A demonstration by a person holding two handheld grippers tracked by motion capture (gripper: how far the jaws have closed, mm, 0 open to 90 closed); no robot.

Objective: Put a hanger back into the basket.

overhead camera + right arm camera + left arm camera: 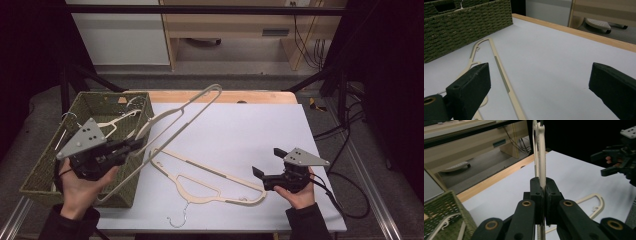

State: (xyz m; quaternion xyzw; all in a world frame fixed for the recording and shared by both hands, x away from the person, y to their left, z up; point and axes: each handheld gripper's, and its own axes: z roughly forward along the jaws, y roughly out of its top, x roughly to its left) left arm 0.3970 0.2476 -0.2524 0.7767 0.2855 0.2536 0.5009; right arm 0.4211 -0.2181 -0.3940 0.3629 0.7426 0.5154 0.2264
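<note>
A: Nearest the camera is the metal hook (pixel 178 220) of the cream hanger lying flat on the desk (pixel 260 125), at its near edge.

B: And the raised hanger (pixel 185 115)?

A: It has the same thin, pale cream frame. The left tongs (pixel 136 145) are pressed together on its lower bar, just beside the woven basket (pixel 47 165) at the desk's left.

B: Which way does it run?

A: Its long axis slants from near left, by the basket's front, up to far right. The rounded end is highest, over the desk's far edge. In the left gripper view it stands on edge, rising straight out of the jaws.

B: The other hand?

A: The right tongs (pixel 265 162) are spread wide with nothing between them, hovering near the flat hanger's (pixel 210 182) right end. Another hanger (pixel 117 120) lies in the basket.
</note>
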